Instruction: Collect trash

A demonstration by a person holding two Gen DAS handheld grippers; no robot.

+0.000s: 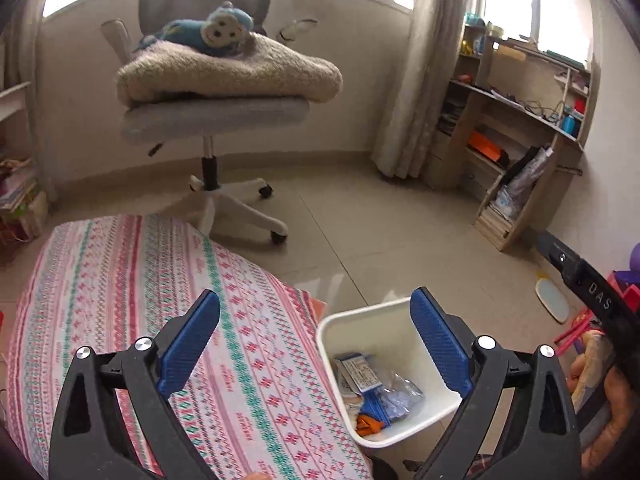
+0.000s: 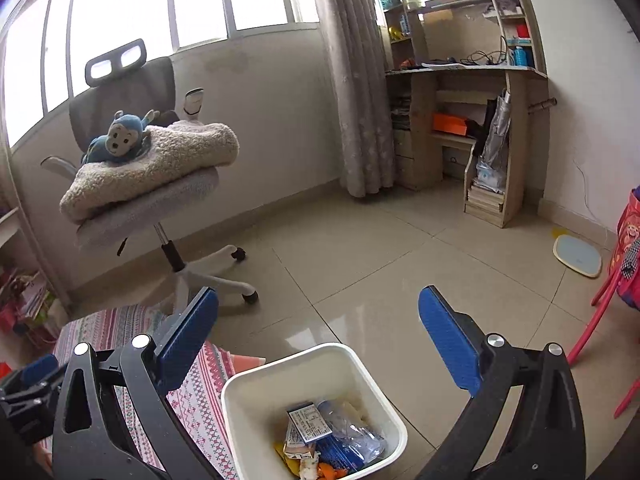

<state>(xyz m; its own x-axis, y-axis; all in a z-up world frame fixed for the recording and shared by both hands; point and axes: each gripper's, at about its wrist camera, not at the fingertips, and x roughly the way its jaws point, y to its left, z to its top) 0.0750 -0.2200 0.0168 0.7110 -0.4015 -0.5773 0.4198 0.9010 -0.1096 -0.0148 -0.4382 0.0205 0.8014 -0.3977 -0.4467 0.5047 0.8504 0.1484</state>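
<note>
Both grippers hang wide and empty above the white bin of trash.

The white bin (image 2: 256,400) stands on the tiled floor (image 2: 360,264), touching the edge of the patterned bed cover (image 1: 120,280). In the right wrist view it lies below and between the right gripper (image 2: 318,312) fingers; in the left wrist view it sits under the right-hand finger of the left gripper (image 1: 316,316), whose other finger is over the cover. Both grippers are spread wide, nothing between the blue ribbed pads (image 2: 448,336). The bin is smooth plastic, squarish with rounded corners. Inside lies the trash (image 2: 320,436): a printed label packet, crinkled clear and blue wrappers, orange and yellow scraps. The cover is woven-looking cloth in pink, white and green bands.
</note>
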